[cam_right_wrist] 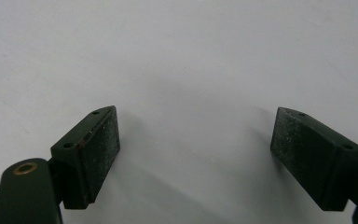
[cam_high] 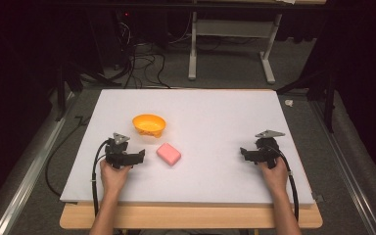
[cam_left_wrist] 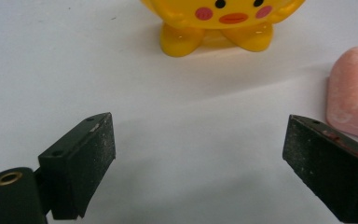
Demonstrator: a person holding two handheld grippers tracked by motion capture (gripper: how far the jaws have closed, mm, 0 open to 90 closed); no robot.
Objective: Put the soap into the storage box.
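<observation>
White table [cam_high: 215, 117]: pink soap [cam_high: 168, 153] beside gaping left tongs [cam_high: 141, 155].

In the left gripper view, the yellow plastic bowl with a chick face [cam_left_wrist: 221, 23] is cut off by the top edge, so its rim and upper part are not seen. The pink rounded soap bar [cam_left_wrist: 354, 93] is cut by the right edge. In the high view, the face on the bowl is too small to tell.
</observation>
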